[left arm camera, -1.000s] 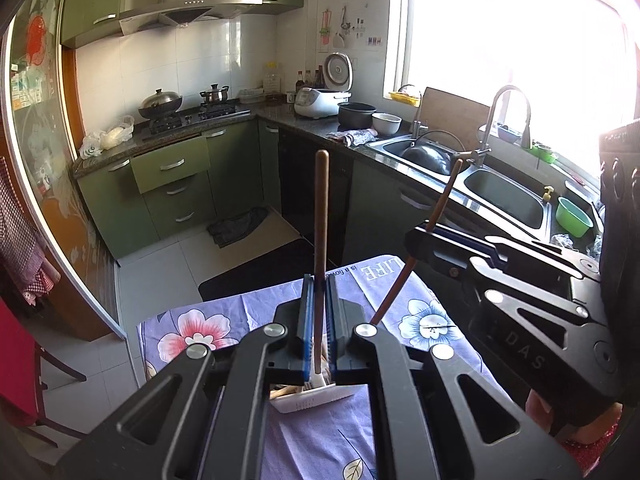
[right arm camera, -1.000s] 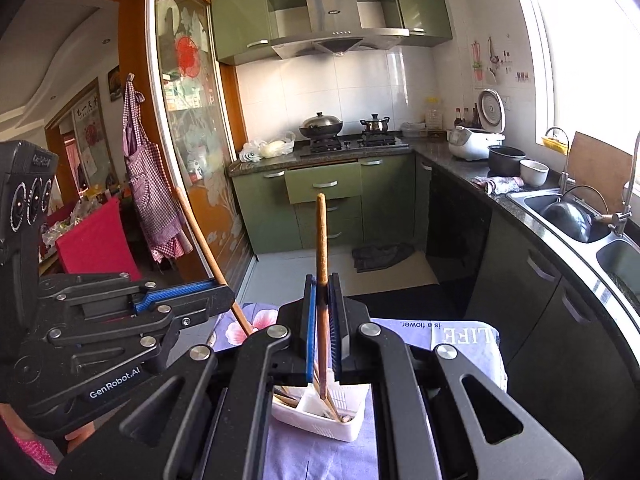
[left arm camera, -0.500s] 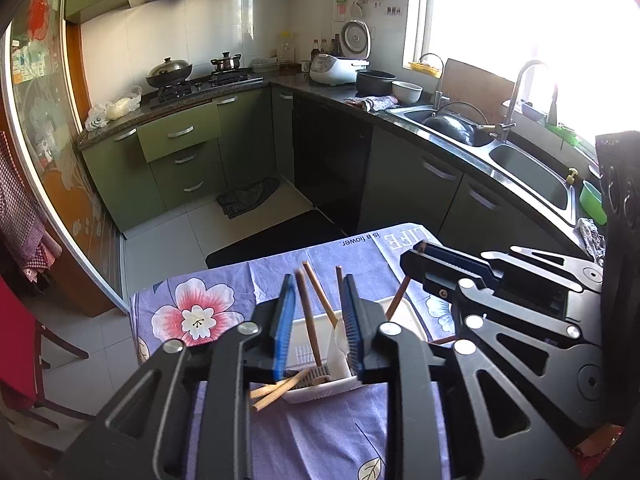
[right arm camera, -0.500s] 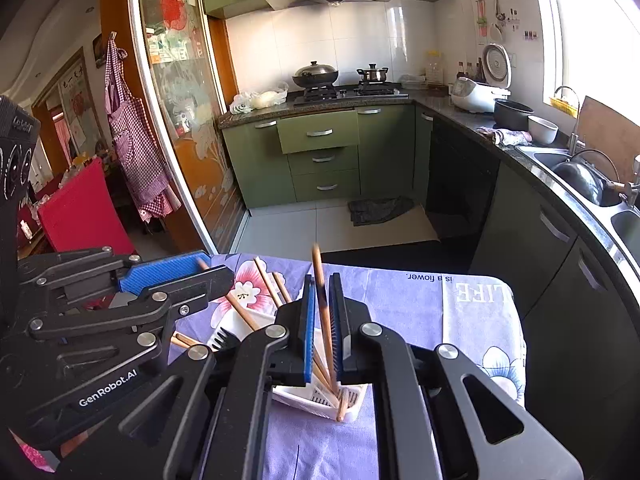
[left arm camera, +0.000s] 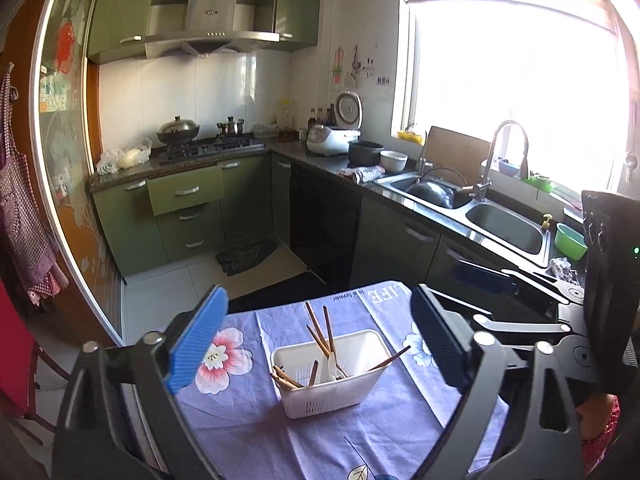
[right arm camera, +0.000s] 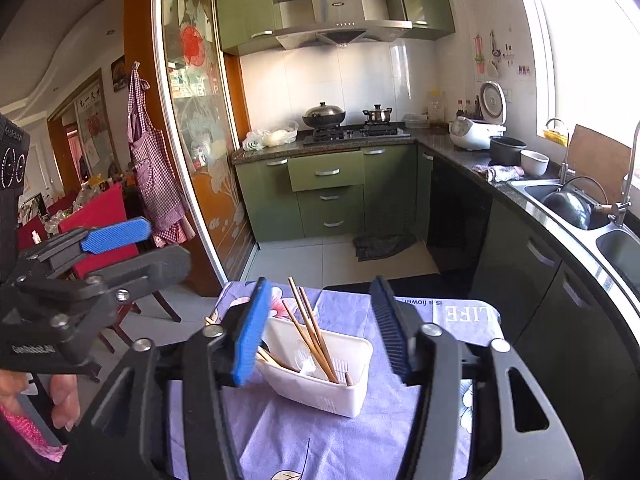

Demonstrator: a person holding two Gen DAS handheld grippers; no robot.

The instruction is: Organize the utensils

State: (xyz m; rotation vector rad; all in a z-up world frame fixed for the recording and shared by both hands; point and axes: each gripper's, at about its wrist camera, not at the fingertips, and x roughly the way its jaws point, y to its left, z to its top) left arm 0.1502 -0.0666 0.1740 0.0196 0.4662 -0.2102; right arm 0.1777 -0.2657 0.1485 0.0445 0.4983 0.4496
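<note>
A white plastic utensil basket [left arm camera: 332,376] [right arm camera: 320,372] stands on the purple flowered tablecloth [left arm camera: 248,408]. Several wooden chopsticks [left arm camera: 320,332] [right arm camera: 308,328] lean inside it, beside a white plastic spoon [right arm camera: 304,360]. My left gripper [left arm camera: 316,344] hangs above and behind the basket, its jaws opening wide, with nothing pressed between the blue pads. My right gripper [right arm camera: 324,332] is also opening, its pads apart on either side of the basket and touching nothing. The right gripper [left arm camera: 520,300] shows at the right edge of the left wrist view, and the left gripper [right arm camera: 80,272] at the left of the right wrist view.
The small table ends just past the basket, with tiled floor [left arm camera: 168,292] beyond. Green cabinets [right arm camera: 328,196], a stove with pots [right arm camera: 344,124] and a counter with a double sink [left arm camera: 472,208] run along the back and right. Red chairs [right arm camera: 96,216] stand to the left.
Both grippers were shut on upright chopsticks; both have opened, the chopsticks now rest in the basket, and both grippers have drawn back from it.
</note>
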